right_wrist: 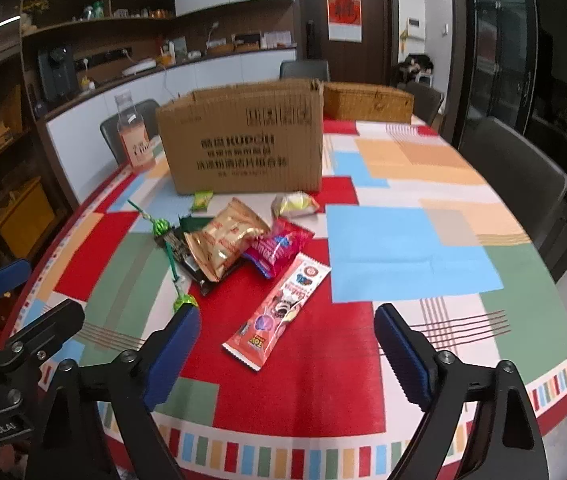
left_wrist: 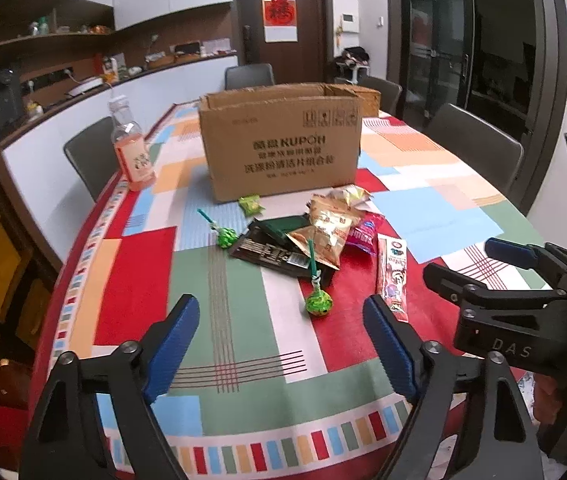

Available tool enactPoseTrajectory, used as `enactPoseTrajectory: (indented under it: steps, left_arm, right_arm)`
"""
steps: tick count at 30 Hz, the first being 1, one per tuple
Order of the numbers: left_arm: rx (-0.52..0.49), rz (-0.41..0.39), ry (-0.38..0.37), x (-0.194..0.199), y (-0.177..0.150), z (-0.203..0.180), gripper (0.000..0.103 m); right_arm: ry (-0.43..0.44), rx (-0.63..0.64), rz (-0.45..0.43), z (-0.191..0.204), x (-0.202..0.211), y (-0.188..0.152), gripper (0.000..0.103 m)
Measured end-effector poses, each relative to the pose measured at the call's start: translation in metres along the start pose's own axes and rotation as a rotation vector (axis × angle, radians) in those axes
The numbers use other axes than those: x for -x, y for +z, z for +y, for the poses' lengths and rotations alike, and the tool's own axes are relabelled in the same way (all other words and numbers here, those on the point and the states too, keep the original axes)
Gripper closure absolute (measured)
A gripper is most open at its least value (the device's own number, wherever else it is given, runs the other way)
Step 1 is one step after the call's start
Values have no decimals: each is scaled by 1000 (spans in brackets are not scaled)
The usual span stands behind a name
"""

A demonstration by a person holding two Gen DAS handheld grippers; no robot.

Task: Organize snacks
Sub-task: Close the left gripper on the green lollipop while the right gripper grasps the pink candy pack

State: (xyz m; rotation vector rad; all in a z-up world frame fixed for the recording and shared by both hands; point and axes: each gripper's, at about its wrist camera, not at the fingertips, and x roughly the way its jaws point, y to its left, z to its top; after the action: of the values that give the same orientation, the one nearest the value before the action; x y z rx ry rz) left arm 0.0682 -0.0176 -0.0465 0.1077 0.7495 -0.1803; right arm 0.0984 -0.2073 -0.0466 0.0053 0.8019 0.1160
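Both grippers, left gripper (left_wrist: pixel 283 336) and right gripper (right_wrist: pixel 285 344), hover low in frame with jaws apart and empty; the right should straddle the long pink packet (right_wrist: pixel 279 312) squarely before lifting it into the cardboard box (right_wrist: pixel 243 140).

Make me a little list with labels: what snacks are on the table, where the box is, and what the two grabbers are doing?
table: colourful patchwork cloth
box: open cardboard box, upright behind the snacks
bottle: pink drink bottle, left of the box
snack pile: gold bag lying on a dark packet, pink packet beside it
long red wrapper: nearest the right gripper
lollipops: two green ones
left gripper: open, empty
right gripper: open, empty
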Motion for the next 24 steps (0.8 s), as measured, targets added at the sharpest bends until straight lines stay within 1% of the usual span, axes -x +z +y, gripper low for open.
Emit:
enactPoseTrajectory:
  steps: [5,7,13,24]
  left_arm:
    - [-14,36,-34,-22,2,1,27]
    - [-18,52,-51,-30,2,1,29]
    - [-30,105,-118,-57,0,0,38]
    - [-47,174,-170,-90,0,-3,45]
  right_arm:
    - [11,9,56,2,-21,3,21]
    - [18,12,79,1,-30,4,24]
    - [48,11,146,3,-55,3,32]
    - [77,15,235,7,-84,-1,41]
